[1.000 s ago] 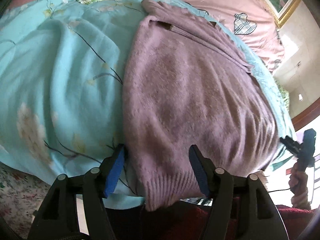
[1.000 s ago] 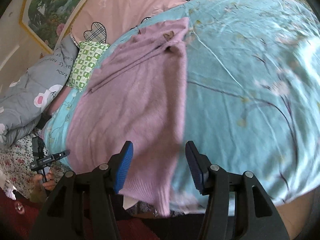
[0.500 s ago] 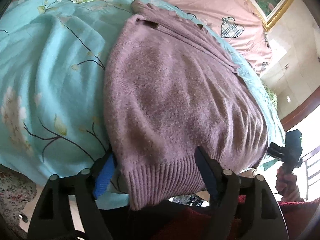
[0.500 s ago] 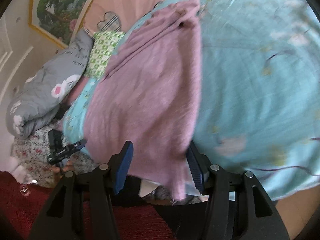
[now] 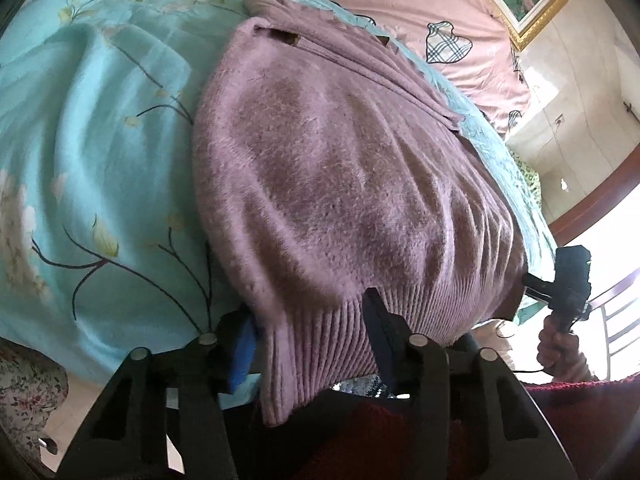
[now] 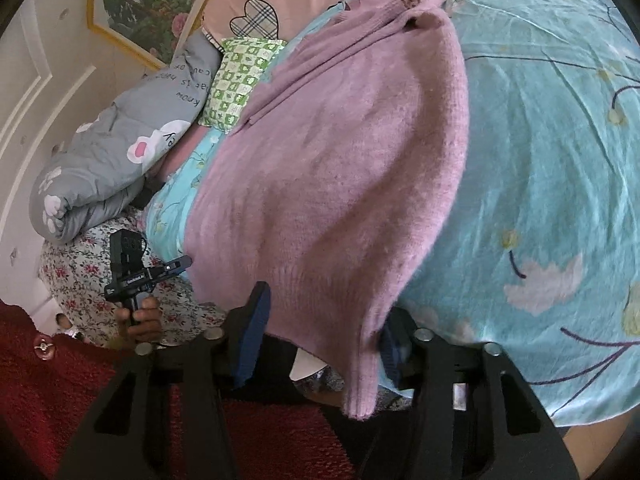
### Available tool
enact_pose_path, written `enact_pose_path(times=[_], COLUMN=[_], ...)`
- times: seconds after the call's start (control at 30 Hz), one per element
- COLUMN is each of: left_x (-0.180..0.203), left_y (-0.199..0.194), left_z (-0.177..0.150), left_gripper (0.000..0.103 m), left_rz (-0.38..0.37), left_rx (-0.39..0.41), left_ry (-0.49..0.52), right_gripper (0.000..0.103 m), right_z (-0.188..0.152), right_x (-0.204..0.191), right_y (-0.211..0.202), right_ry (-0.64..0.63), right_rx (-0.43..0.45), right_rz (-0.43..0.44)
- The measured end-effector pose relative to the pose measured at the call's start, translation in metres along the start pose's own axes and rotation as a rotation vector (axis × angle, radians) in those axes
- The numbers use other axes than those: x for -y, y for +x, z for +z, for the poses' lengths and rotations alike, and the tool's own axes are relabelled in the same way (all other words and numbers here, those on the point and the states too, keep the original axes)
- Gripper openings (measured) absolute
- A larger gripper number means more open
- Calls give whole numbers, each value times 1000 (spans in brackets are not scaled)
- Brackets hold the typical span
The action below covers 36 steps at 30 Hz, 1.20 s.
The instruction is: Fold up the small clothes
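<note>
A mauve knitted sweater (image 5: 340, 184) lies on the turquoise floral bedspread (image 5: 88, 152), its ribbed hem hanging over the near bed edge. My left gripper (image 5: 310, 344) is open, its blue-padded fingers on either side of the hem's left corner. In the right wrist view the sweater (image 6: 340, 184) fills the middle. My right gripper (image 6: 320, 340) is open, its fingers straddling the hem's right corner, which hangs down between them. The right gripper also shows at the far right in the left wrist view (image 5: 568, 284), and the left gripper at the left in the right wrist view (image 6: 140, 272).
A green checked pillow (image 6: 240, 80) and a rolled grey quilt (image 6: 108, 160) lie at the head of the bed, with a pink heart-print cover (image 5: 420, 8) behind. A framed picture (image 6: 152, 4) hangs on the wall. Dark red cloth (image 6: 60, 380) fills the foreground.
Both grippers have moved in toward the bed edge, so the sweater's hem corners now sit between their open fingers. The sweater itself has not shifted.
</note>
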<state>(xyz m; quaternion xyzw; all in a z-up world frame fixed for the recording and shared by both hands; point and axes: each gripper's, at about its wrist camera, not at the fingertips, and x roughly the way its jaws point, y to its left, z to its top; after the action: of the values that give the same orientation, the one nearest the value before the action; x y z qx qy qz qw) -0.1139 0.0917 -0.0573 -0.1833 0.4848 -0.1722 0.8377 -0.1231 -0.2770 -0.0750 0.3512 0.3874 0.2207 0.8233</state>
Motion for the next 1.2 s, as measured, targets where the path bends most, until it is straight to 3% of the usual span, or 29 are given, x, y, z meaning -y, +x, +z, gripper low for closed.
enact_pose_path(times=[0.07, 0.2, 0.23, 0.3, 0.33, 0.63, 0.77, 0.93, 1.2], left_x=[-5, -7, -6, -5, -6, -1, 11, 25, 19], left_y=[-1, 0, 0, 0, 0, -24, -46, -64, -77], left_z=[-1, -3, -3, -5, -6, -5, 12, 38, 88], left_gripper=[48, 48, 42, 15, 13, 6, 6, 6, 5], left_rz=[-25, -34, -28, -26, -31, -79, -140, -145, -167], left_rx=[-9, -12, -9, -12, -14, 59, 150, 216, 336], left_ry=[-20, -8, 2, 17, 14, 17, 22, 68, 25], right_gripper=[33, 32, 30, 23, 16, 8, 8, 8, 8], right_z=[0, -1, -1, -1, 0, 10, 21, 38, 75], right_x=[6, 6, 5, 4, 3, -11, -19, -31, -26], right_y=[-2, -3, -2, 0, 1, -9, -25, -41, -50], right_ry=[28, 27, 22, 22, 22, 1, 7, -8, 10], right_rx=[16, 23, 23, 22, 21, 66, 139, 210, 326], right_rz=[10, 5, 2, -5, -3, 78, 157, 217, 318])
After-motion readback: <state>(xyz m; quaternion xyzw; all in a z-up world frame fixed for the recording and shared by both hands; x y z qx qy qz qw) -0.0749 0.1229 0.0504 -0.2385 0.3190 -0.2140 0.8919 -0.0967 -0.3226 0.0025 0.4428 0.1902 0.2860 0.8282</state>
